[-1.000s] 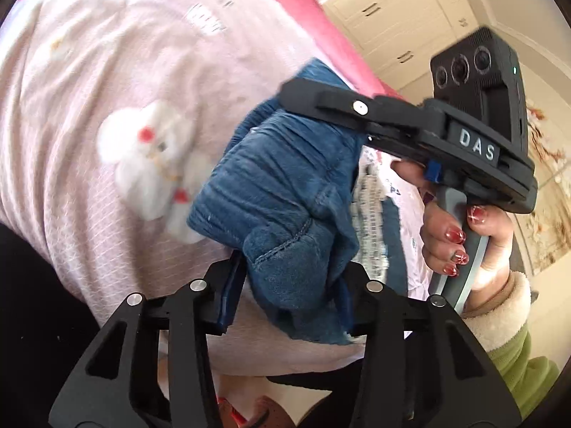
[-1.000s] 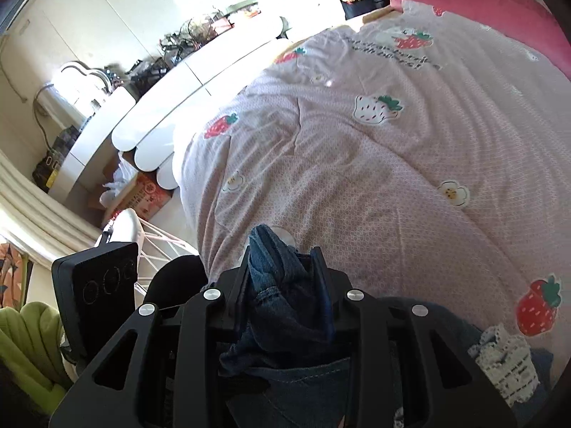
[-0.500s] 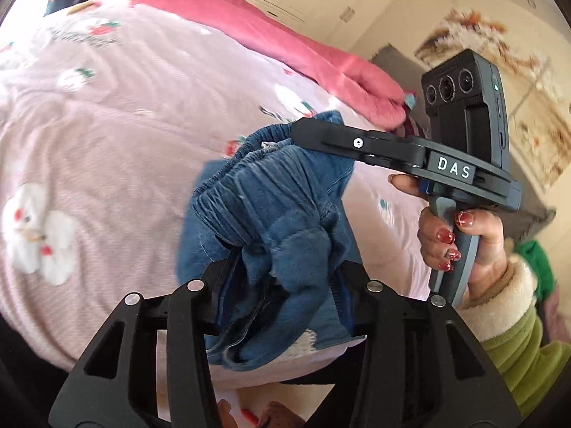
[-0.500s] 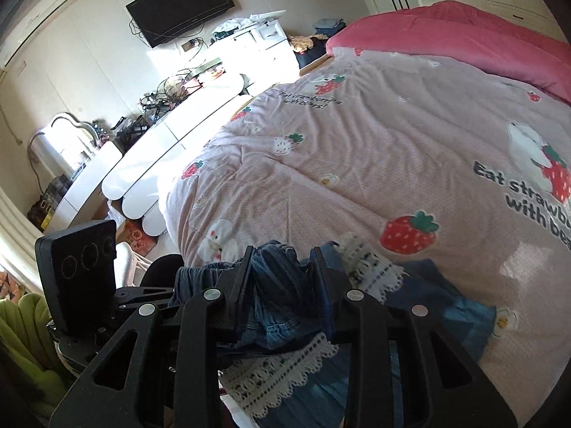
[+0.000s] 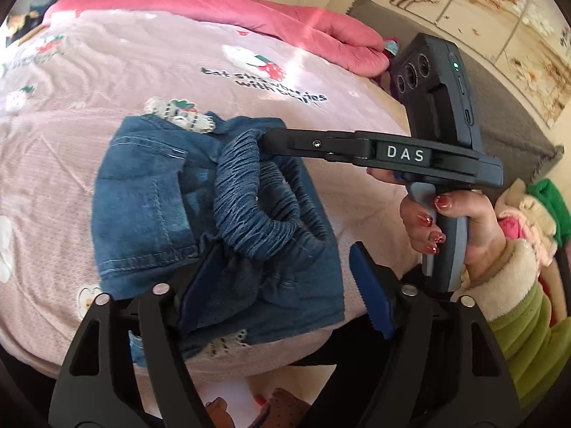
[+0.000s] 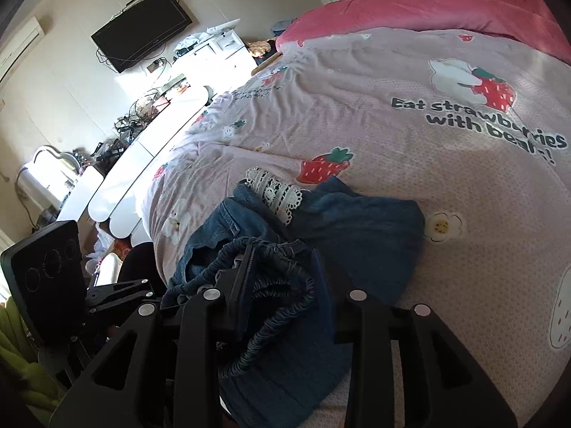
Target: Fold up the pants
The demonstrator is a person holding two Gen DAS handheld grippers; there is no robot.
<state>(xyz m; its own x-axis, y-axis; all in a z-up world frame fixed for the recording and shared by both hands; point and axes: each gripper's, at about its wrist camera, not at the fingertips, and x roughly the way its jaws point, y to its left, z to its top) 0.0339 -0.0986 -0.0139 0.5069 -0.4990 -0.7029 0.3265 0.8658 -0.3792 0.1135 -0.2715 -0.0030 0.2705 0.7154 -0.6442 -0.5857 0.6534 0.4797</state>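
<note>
Small blue denim pants (image 5: 142,196) with white lace trim (image 6: 274,192) lie bunched at the near edge of the bed. My left gripper (image 5: 285,271) is open; its left pad touches the denim, its right pad stands clear. My right gripper (image 6: 282,274) is shut on the elastic waistband (image 6: 278,285). It also shows in the left wrist view (image 5: 264,142), pinching the waistband loop (image 5: 249,199) from the right.
The pink strawberry-print duvet (image 6: 392,135) covers the bed, with a darker pink blanket (image 5: 214,10) at the far side. A white desk (image 6: 142,157) with clutter stands left of the bed. Piled clothes (image 5: 535,214) lie to the right.
Both grippers lowered the pants onto the bed's near edge. My left gripper has opened and let the denim go. The right one still holds the waistband.
</note>
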